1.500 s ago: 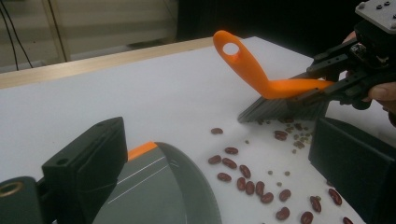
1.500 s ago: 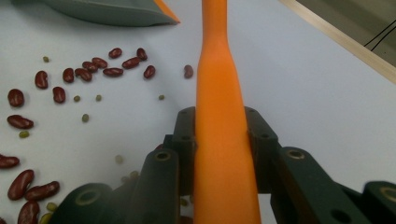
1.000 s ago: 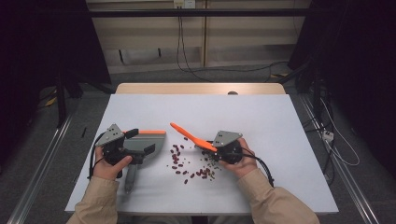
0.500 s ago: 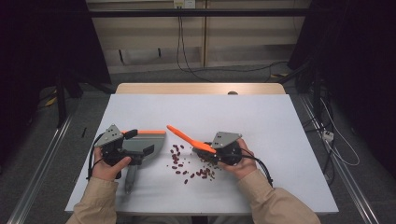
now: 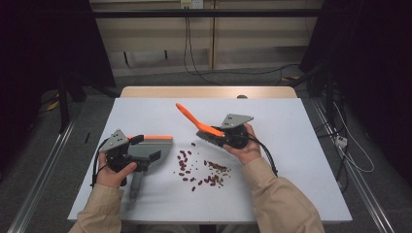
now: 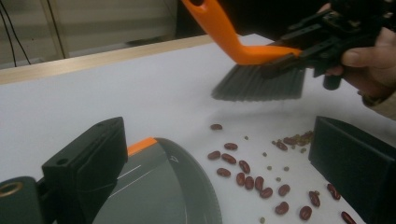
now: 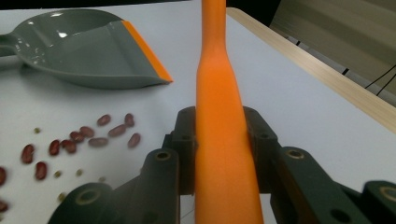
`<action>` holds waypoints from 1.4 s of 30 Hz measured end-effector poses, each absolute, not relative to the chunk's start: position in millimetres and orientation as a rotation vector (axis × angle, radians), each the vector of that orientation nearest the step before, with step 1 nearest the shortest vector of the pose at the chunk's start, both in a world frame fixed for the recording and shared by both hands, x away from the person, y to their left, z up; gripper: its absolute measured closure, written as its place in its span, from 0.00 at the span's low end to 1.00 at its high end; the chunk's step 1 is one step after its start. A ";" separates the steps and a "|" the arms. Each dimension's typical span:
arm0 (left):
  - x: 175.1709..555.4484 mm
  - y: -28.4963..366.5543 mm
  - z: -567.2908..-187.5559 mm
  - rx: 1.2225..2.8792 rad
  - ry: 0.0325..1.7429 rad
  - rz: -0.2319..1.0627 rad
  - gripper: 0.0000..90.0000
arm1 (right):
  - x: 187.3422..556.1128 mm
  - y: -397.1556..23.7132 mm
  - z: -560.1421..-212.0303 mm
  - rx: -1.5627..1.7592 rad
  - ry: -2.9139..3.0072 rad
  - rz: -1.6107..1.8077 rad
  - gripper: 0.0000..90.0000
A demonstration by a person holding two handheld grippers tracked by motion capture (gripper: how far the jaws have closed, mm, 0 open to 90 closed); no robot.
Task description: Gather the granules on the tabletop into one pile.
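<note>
Sweeping job, mid-stroke pause. The right gripper (image 5: 221, 138) is clamped on the orange handle of a small brush (image 5: 201, 127), jaws squeezed against both sides of the handle, as the right gripper view shows. The brush hangs clear of the table (image 5: 301, 145), bristles (image 6: 257, 84) off the surface and on the far side of the spill, handle slanting up and away toward the far-left.

The left gripper (image 5: 141, 150) is at the dustpan (image 5: 150, 148); its jaws stand either side of the pan body, but whether they pinch it — cannot tell. The pan lies flat on the table, orange lip (image 7: 147, 51) turned toward the spill, just beside the nearest beans.

The beans (image 5: 201, 170): dark red ones w/ smaller greenish bits, scattered between pan and brush, loosest near the pan, thickest approx. under the right hand.

Step in hand, as I judge it: brush is positioned behind the pile, ready for a sweep. Next move calls for lowering the bristles to the table beyond the outermost beans, then drawing toward the pan lip while the left side keeps the pan steady and its lip down.

Obstacles: none between pile and pan. Risk — round beans roll past the lip's ends or skid under it if the lip lifts; stray beans near the table's front sit off the straight line to the pan.
</note>
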State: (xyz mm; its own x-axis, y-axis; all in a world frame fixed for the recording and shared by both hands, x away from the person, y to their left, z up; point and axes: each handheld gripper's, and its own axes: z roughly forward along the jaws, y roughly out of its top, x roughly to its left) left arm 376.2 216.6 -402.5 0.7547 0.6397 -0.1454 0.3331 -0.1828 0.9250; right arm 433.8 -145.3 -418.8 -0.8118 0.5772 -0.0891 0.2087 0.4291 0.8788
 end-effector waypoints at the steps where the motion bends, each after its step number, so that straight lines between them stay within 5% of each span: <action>1: 376.2 216.7 -402.8 1.782 0.769 0.326 0.05 | 439.1 -142.6 -420.3 0.659 2.314 1.333 0.79; 12: 376.8 219.9 -403.0 1.777 0.779 0.331 0.05 | 466.0 -120.0 -438.8 0.553 2.395 1.289 0.79; 42: 378.0 234.7 -403.6 1.756 0.817 0.350 0.05 | 403.4 -110.9 -437.7 0.277 2.536 1.335 0.79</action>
